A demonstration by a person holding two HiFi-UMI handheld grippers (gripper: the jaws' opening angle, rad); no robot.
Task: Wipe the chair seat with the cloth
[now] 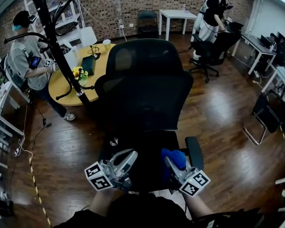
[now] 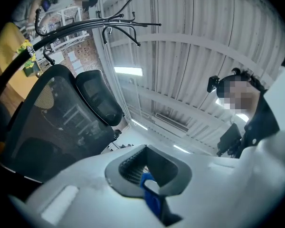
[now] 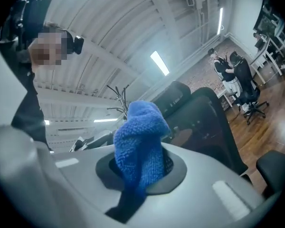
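Note:
A black office chair stands right in front of me, its mesh backrest (image 1: 145, 89) upright and its dark seat (image 1: 145, 148) just below. The blue cloth (image 1: 174, 157) sticks up bunched from my right gripper (image 1: 172, 165), which is shut on it over the seat's front right part. In the right gripper view the cloth (image 3: 140, 146) fills the jaws and hides the fingertips. My left gripper (image 1: 129, 158) hovers over the seat's front left, jaws together with nothing held. The left gripper view shows its pads (image 2: 133, 167) closed and the chair backrest (image 2: 57, 122) at left.
The chair's right armrest (image 1: 194, 151) is beside the right gripper. A black coat rack (image 1: 52, 37) and a yellow round table (image 1: 66, 82) stand at the left, with a person (image 1: 28, 61) behind. Another person (image 1: 211, 13), an office chair (image 1: 206, 49) and white tables are farther back.

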